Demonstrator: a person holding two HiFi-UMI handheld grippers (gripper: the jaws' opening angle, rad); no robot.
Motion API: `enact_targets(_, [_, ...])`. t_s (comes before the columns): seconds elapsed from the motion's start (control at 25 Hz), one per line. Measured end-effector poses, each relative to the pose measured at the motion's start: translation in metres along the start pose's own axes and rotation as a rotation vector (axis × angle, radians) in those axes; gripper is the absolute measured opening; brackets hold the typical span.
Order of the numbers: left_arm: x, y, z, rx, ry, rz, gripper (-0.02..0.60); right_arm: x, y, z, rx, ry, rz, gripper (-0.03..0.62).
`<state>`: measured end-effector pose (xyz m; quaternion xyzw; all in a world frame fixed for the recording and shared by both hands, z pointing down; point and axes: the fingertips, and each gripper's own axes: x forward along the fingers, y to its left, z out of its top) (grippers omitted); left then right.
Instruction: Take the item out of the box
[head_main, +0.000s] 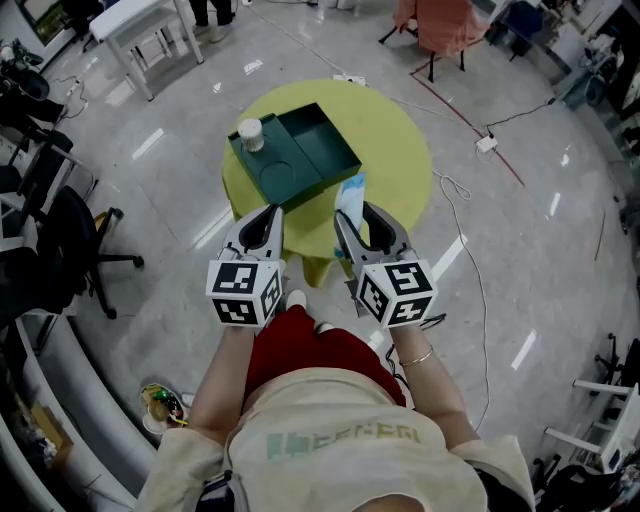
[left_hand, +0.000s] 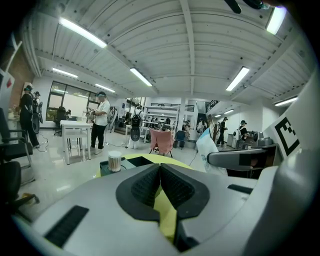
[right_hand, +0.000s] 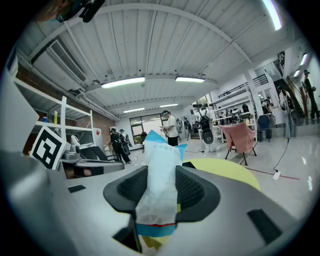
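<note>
Packet (right_hand: 161, 167) clamped in right hand-held gripper (right_hand: 159, 192), on near side of box (head_main: 300, 152). left hand-held gripper (left_hand: 160, 175) pinched closed, empty. Keep grip firm; set packet on desk (head_main: 400, 150) beside box.

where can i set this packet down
The widest bare patch is the right half of the table, between the green box and the right rim. The box and its round container crowd the left; the left tool and the right tool, holding the packet, crowd the near edge.

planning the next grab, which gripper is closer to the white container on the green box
Left. The left gripper is nearly in line with the white container, on the person's side; the right gripper, shut on a packet, is farther right.
</note>
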<state>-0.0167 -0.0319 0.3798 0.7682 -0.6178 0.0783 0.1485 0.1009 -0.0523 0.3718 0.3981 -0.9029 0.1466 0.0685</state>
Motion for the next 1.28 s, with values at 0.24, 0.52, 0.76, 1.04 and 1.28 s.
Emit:
enact_targets(0.24, [-0.002, -0.007, 0.001, 0.003, -0.001, -0.002, 0.025, -0.006, 0.007, 0.003, -0.057, 0.006, 0.016, 0.199])
enact_targets(0.52, [-0.006, 0.003, 0.001, -0.004, -0.007, 0.009, 0.025, 0.000, 0.013, 0.001, -0.091, 0.023, 0.006, 0.198])
enact_targets(0.76, [-0.010, 0.008, 0.002, -0.007, -0.014, 0.015, 0.025, 0.002, 0.020, 0.001, -0.118, 0.030, 0.009, 0.198])
enact_targets(1.04, [-0.016, 0.005, 0.001, -0.005, -0.016, 0.018, 0.025, -0.002, 0.023, 0.001, -0.127, 0.025, 0.006, 0.198])
enact_targets(1.28, [-0.019, 0.000, 0.000, 0.001, -0.016, 0.011, 0.025, -0.008, 0.023, 0.000, -0.125, 0.024, 0.004, 0.198])
